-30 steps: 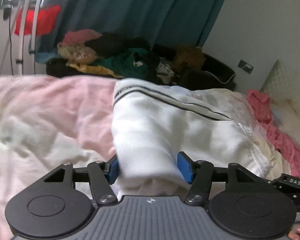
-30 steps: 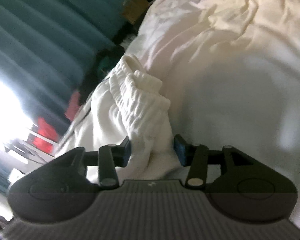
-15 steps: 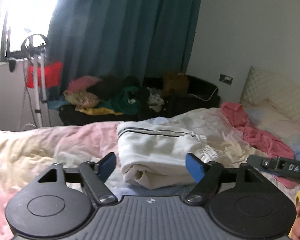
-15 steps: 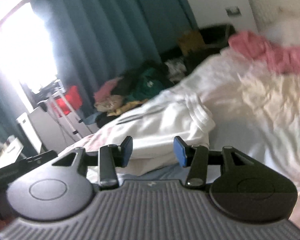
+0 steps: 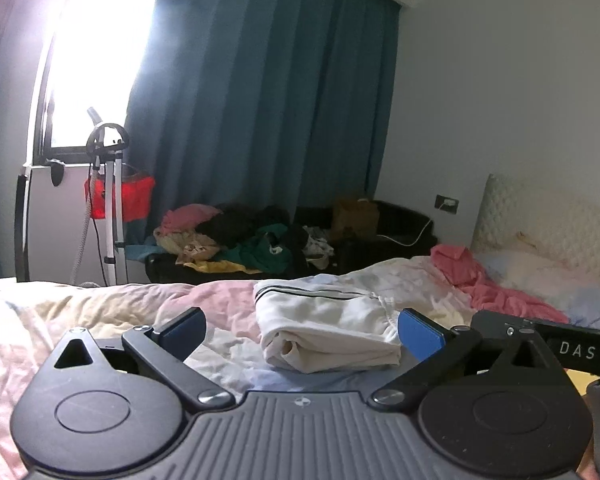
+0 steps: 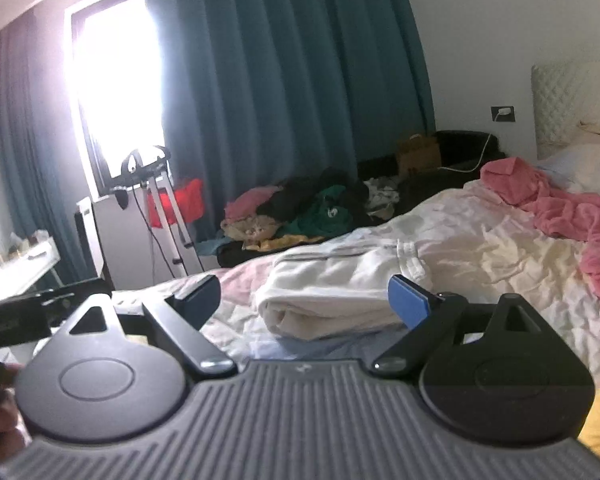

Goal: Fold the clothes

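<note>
A folded white garment point(image 5: 324, 328) with a thin dark stripe lies on the bed's pastel quilt point(image 5: 100, 320); the right wrist view shows the same garment point(image 6: 336, 292). My left gripper point(image 5: 302, 330) is held back from it, wide open, nothing between its blue pads. My right gripper point(image 6: 304, 300) is likewise wide open and empty, a short way in front of the garment. The right gripper's body point(image 5: 572, 348) shows at the right edge of the left wrist view.
A pink garment point(image 6: 560, 208) lies crumpled near the pillows and quilted headboard point(image 5: 548, 224). Beyond the bed a dark sofa holds a heap of mixed clothes point(image 5: 236, 240). A white stand point(image 5: 110, 208) is by the bright window, with teal curtains point(image 5: 260, 100) behind.
Both grippers have let go of the white garment, opened wide and drawn back and up. The garment now rests folded on the quilt.
</note>
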A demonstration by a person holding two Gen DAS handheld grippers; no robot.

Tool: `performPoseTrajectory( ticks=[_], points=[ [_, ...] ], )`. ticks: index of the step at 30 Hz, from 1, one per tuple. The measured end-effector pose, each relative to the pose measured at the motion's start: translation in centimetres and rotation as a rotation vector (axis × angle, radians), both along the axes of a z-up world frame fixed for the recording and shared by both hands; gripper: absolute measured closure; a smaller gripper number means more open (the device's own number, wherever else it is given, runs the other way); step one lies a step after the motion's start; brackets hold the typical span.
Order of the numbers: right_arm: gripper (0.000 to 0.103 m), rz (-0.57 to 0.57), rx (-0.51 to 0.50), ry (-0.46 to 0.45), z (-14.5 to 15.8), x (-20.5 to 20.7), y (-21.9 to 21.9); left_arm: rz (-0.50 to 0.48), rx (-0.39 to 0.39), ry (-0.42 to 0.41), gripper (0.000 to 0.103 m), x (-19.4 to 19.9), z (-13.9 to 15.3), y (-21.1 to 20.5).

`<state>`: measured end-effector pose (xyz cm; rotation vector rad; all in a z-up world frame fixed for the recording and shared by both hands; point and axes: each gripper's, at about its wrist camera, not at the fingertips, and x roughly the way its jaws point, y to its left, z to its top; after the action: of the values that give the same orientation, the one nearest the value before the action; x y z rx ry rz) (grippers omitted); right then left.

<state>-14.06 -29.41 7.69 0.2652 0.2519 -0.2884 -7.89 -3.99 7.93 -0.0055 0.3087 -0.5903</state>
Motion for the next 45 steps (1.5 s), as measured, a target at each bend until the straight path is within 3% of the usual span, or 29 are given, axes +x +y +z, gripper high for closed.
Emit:
performPoseTrajectory(
  ticks=[7,17,21,25,45],
  points=[
    [0.011,0.025,-0.022,-0.061,0.0,-1.2,2.3,0.041,0.052,0.004,0.000,-0.5,-1.0,0.8],
    [0.011,-0.006,-0.034,-0.079,-5.7,-0.1,2.6,0.104,0.033,-0.004,0.000,0.1,-4.8,1.8],
    [0.011,-0.025,-0.108,-0.092,-7.2,0.0,2.2,0.108,0.016,-0.011,0.000,0.6,-6.0,1.6],
    [0.011,-0.034,-0.093,-0.085,-8.3,0.5,1.1,0.110,0.018,-0.024,0.000,0.6,-6.9,1.1],
    [0.011,-0.041,-0.062,-0.019,-9.9,1.6,0.5,0.128,0.039,0.001,0.000,1.0,-8.0,1.3]
  ],
)
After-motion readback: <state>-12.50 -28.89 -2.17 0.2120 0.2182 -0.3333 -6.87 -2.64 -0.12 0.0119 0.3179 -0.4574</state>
